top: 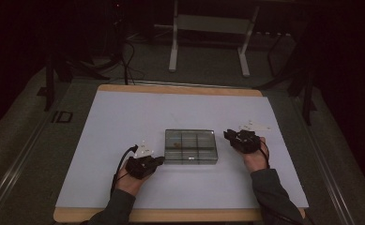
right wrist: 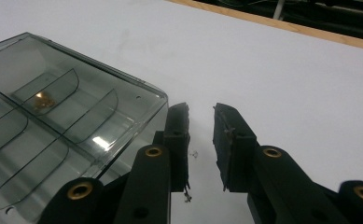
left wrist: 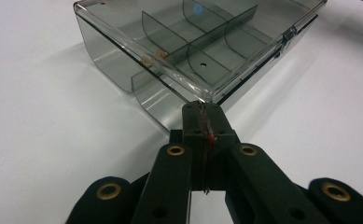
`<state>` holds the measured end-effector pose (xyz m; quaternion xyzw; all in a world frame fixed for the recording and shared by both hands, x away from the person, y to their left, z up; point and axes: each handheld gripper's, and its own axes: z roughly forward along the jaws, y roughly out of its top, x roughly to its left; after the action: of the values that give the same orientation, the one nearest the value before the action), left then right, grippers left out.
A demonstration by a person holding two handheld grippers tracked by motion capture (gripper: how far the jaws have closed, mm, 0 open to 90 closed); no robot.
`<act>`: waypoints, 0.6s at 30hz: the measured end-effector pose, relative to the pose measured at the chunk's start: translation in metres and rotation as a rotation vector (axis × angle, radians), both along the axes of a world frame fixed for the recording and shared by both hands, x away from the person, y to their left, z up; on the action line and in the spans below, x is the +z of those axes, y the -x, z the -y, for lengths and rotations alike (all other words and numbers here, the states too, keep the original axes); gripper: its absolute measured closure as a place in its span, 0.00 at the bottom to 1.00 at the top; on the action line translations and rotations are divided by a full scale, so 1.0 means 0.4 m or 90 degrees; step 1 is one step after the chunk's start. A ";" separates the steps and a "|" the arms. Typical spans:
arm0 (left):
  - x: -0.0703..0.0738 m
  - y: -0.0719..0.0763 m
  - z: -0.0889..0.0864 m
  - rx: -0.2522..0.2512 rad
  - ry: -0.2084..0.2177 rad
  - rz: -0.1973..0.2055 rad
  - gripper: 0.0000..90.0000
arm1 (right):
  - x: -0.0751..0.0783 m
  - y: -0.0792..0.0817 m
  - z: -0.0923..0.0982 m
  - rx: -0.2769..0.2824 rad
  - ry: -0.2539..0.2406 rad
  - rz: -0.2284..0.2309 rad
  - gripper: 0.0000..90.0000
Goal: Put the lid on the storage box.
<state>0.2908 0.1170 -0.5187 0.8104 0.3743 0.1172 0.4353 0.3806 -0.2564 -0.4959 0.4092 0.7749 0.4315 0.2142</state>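
A smoky clear plastic box [top: 190, 146] with inner dividers and a closed lid lies in the middle of the white table top [top: 124, 117]. My left gripper [top: 159, 160] sits at the box's front left corner. In the left gripper view its jaws [left wrist: 201, 109] are pressed together right at a corner of the box [left wrist: 188, 51], with nothing held. Small brown bits [left wrist: 153, 56] lie in one compartment. My right gripper [top: 228, 135] rests by the box's right side, near the far corner. Its jaws [right wrist: 201, 116] stand apart over bare table, beside the box [right wrist: 53, 130].
The white top lies on a wooden board whose edge [top: 180, 89] shows at the back. Beyond it stand a white metal frame [top: 208, 28] and loose cables [top: 126, 61] on the dark floor. Both forearms come in from the front edge.
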 end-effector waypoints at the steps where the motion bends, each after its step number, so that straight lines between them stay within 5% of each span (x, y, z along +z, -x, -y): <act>1: -0.001 -0.001 -0.001 0.002 -0.002 -0.001 0.99 | 0.000 0.000 0.000 0.000 0.000 0.000 0.84; 18: 0.006 -0.009 -0.025 0.030 0.013 0.009 0.98 | -0.001 0.001 -0.001 0.000 0.000 0.000 0.84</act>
<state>0.2946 0.1268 -0.5164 0.7962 0.3912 0.1289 0.4431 0.3801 -0.2561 -0.4962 0.4091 0.7750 0.4317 0.2137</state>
